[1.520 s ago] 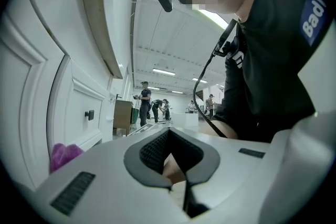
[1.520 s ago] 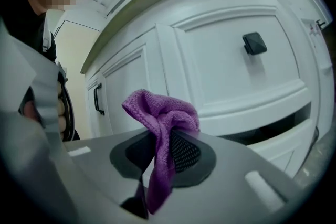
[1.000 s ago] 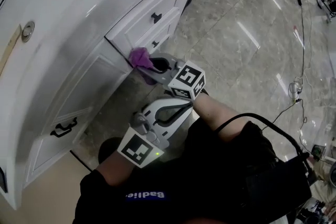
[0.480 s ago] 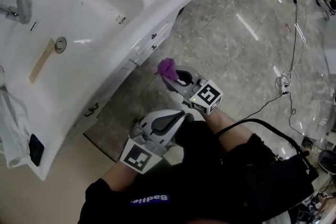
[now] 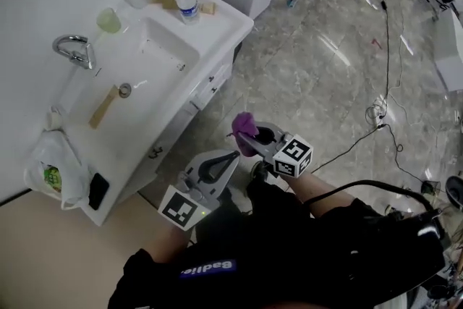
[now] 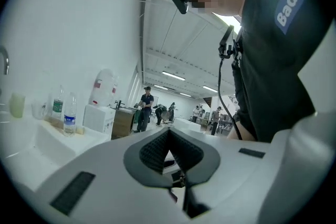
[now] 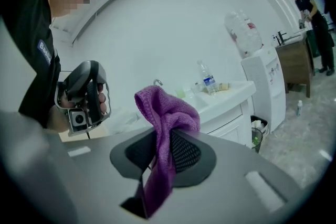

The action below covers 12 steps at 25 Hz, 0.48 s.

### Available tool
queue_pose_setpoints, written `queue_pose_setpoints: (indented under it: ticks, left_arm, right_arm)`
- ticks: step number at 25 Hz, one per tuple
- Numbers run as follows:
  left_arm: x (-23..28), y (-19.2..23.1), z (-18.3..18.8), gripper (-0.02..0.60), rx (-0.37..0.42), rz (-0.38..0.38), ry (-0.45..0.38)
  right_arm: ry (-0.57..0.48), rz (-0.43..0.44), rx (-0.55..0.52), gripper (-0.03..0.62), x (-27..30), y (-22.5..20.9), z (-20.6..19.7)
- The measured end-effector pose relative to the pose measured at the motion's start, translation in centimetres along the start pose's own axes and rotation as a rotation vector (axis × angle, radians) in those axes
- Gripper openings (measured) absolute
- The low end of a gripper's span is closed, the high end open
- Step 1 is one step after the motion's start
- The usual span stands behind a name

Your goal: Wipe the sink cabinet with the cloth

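The white sink cabinet [image 5: 189, 106] stands against the wall at the upper left, and its front [image 7: 239, 117] shows in the right gripper view. A purple cloth [image 5: 242, 125] is pinched in my right gripper [image 5: 249, 135], which is held up, well away from the cabinet. In the right gripper view the cloth [image 7: 164, 134] sticks up between the jaws of the right gripper [image 7: 163, 148]. My left gripper [image 5: 219, 166] is close to my body with its jaws together and nothing in them. In its own view the left gripper [image 6: 169, 150] points up past the basin.
On the countertop [image 5: 217, 29] are two water bottles [image 5: 187, 3], a green cup [image 5: 109, 20], a tap [image 5: 72, 49] and a wooden strip [image 5: 102, 106]. A plastic bag [image 5: 51, 168] hangs at the near end. Cables [image 5: 382, 105] lie on the marble floor. People stand far off.
The head view has risen and pulled back from the cabinet front to show the whole sink. My right gripper has come away from the drawers with the cloth and lifted.
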<state>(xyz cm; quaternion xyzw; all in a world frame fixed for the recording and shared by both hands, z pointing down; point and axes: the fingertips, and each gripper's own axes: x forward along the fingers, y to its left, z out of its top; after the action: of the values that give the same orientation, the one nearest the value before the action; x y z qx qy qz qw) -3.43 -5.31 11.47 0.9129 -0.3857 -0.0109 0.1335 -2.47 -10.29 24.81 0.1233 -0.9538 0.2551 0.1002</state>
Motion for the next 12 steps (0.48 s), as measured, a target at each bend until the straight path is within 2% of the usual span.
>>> queue_pose_setpoints:
  ticks: [4,12]
  left_arm:
    - [-1.1,-2.8,5.3,0.000,-0.030,0.000,-0.019]
    - [-3.5,-5.7,12.1,0.000,0.035,0.024,-0.027]
  right_arm:
    - [-0.040,-0.013,0.020,0.067,-2.8,3.7,4.4]
    - [-0.147,0.007,-0.046,0.067,-6.5,9.9,12.7]
